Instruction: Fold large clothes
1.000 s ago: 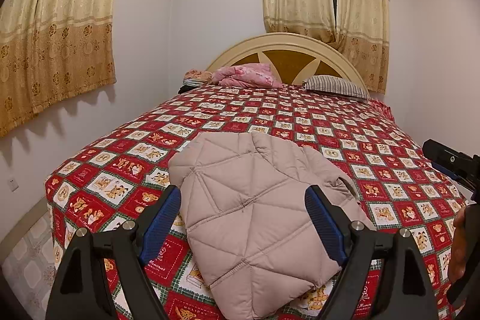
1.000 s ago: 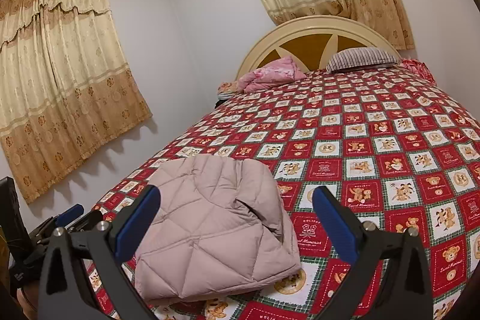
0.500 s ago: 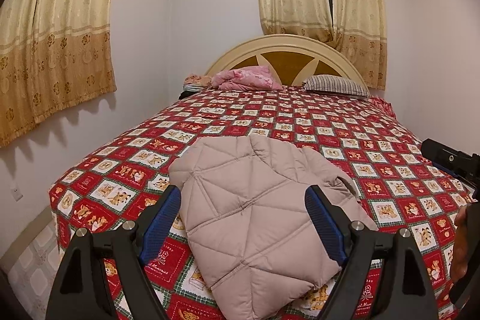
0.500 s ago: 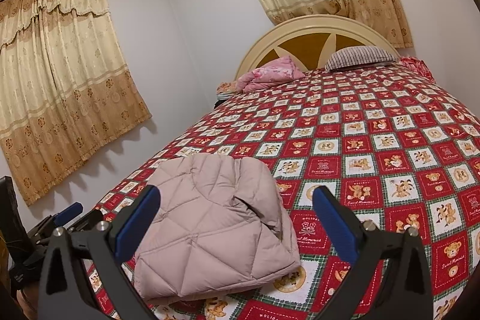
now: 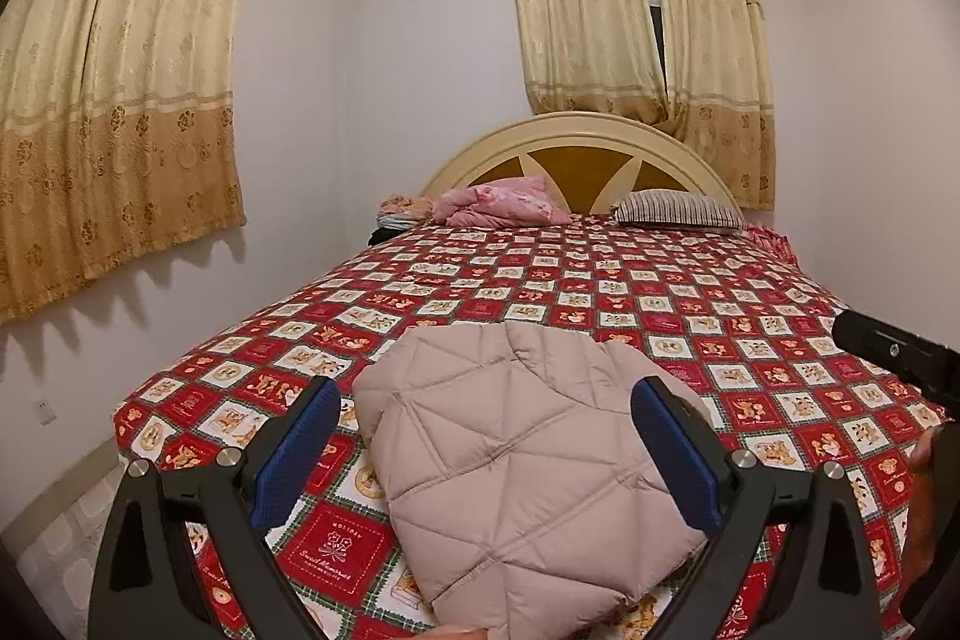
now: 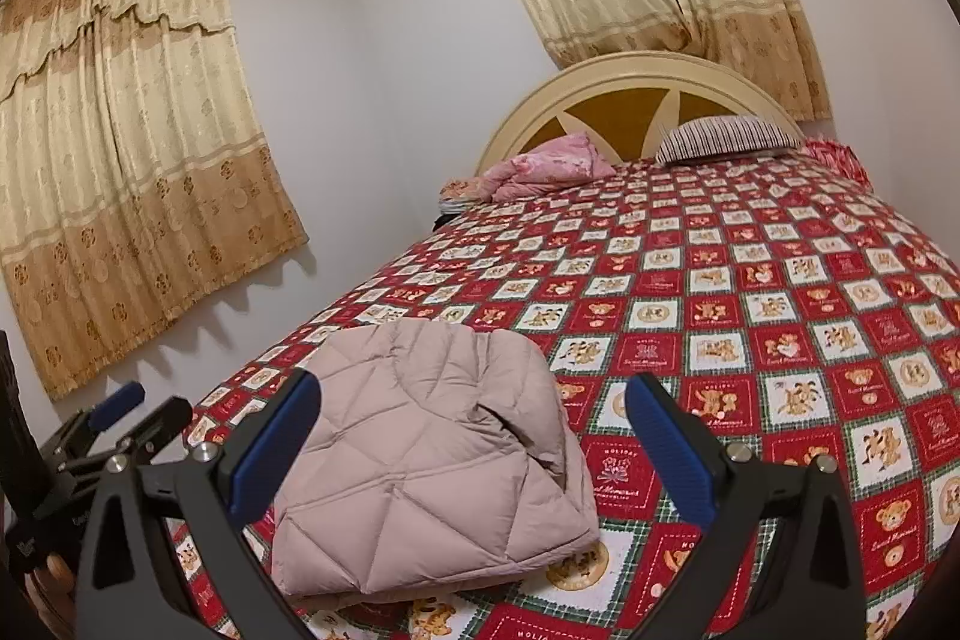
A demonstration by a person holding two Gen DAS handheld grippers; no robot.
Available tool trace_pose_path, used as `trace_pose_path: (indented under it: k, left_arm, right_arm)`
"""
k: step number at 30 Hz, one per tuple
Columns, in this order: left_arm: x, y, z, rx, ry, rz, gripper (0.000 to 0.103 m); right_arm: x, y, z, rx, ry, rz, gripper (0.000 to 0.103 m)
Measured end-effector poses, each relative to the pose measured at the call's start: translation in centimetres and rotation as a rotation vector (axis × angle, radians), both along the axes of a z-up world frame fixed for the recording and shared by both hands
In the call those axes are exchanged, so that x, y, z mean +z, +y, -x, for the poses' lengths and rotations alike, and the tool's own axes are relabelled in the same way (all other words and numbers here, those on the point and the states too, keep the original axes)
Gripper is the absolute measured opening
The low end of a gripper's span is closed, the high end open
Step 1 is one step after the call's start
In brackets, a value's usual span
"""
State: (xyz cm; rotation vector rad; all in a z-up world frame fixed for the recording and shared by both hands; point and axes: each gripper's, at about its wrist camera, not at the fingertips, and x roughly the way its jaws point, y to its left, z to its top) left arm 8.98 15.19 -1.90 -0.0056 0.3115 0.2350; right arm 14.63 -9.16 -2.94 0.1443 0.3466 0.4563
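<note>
We count one folded quilted jacket [image 5: 522, 454] near the foot of the bed [image 5: 690, 304], two pillows and probably two curtains. Our left gripper [image 5: 480, 454] is opening wider than before, nothing grasped; our right gripper [image 6: 471, 451] stays spread, released.

A folded, quilted dusty-pink jacket [image 5: 516, 466] is seen lying on the red patchwork bedspread [image 5: 630, 292] at the lower centre of the frame. The left gripper [image 5: 486, 454] is held above its near end, jaws opening, with nothing pressed by the blue pads [image 5: 297, 451]. A pink bundle [image 5: 501, 202] and a striped pillow [image 5: 678, 209] are set against the arched headboard [image 5: 576, 154] at mid-frame. Beige curtains [image 5: 114, 100] are hung at upper left and upper right. Part of the right gripper [image 5: 894, 355] is visible at the right edge.
</note>
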Motion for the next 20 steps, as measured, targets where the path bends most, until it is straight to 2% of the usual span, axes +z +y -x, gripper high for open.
trace_pose_path:
  k: [20]
  left_arm:
    - [-0.85,-0.34,-0.15,0.009,-0.008,-0.022,0.101]
  right_arm:
    - [-0.64,-0.34,0.11,-0.005,0.011,0.01,0.103]
